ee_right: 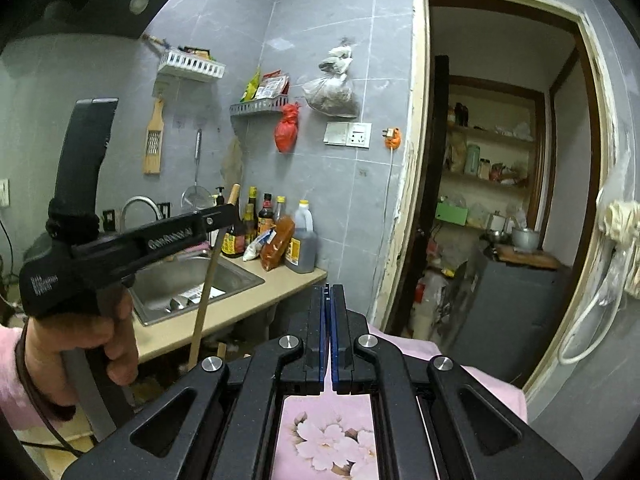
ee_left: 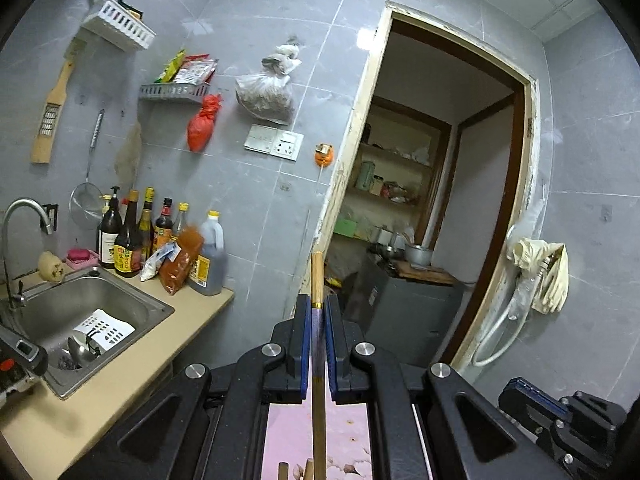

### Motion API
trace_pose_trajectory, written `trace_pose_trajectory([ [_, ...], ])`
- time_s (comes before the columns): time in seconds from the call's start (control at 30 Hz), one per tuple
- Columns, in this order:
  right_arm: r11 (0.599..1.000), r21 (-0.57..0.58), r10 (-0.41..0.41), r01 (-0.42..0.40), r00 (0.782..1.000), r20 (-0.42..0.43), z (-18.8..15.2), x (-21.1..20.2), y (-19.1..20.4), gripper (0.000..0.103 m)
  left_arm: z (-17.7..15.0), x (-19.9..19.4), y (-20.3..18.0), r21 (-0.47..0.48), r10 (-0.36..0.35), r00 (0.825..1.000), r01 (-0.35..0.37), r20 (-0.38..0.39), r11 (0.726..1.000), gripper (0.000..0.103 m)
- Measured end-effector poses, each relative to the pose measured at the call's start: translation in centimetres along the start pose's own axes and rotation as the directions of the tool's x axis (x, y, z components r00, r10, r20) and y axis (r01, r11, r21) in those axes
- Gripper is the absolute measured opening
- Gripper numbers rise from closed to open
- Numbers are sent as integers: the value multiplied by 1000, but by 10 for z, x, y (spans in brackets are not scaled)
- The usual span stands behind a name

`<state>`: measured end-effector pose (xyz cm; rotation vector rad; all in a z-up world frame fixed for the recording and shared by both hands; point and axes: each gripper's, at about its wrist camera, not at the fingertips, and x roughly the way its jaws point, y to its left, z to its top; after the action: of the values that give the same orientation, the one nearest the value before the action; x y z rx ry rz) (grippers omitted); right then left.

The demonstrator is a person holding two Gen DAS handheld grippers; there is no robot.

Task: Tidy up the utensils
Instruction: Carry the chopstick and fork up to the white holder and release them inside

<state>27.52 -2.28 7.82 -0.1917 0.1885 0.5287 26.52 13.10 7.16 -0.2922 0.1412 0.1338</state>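
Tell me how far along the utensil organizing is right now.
Nothing visibly put away yet. In hand: the left gripper is shut on one chopstick, held up in the air beside the counter. The right gripper is shut and holds nothing. Left: a ladle lies in the sink, and more wooden sticks show below the left gripper, so most sorting seems ahead.

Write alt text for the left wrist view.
The left gripper has its jaws shut on a long wooden chopstick, raised before a grey tiled wall. A steel sink and sauce bottles sit lower left.
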Motion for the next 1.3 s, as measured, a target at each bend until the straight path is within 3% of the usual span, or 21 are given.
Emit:
trace_pose_trajectory([
  [0.17, 999, -31, -12, 12, 1000, -7, -4, 0, 14, 2, -13, -6, 7, -16, -7, 999, 8, 54, 1000, 7],
  [0.47, 999, -31, -21, 19, 998, -59, -24, 14, 24, 2, -28, 2, 22, -57, -43, 999, 44, 26, 997, 7],
  [0.7, 999, -31, -15, 12, 996, -88, -38, 20, 29, 2, -31, -2, 34, -102, -18, 999, 23, 45, 994, 7],
  [1.13, 1000, -26, -11, 8, 993, -115, -53, 24, 28, 2, -36, -15, 14, 50, -32, 998, 29, 51, 998, 7],
  [1.3, 1000, -18, -3, 1, 993, -117, -55, 20, 27, 2, -45, -21, 15, 45, -40, 999, 39, 28, 998, 7],
])
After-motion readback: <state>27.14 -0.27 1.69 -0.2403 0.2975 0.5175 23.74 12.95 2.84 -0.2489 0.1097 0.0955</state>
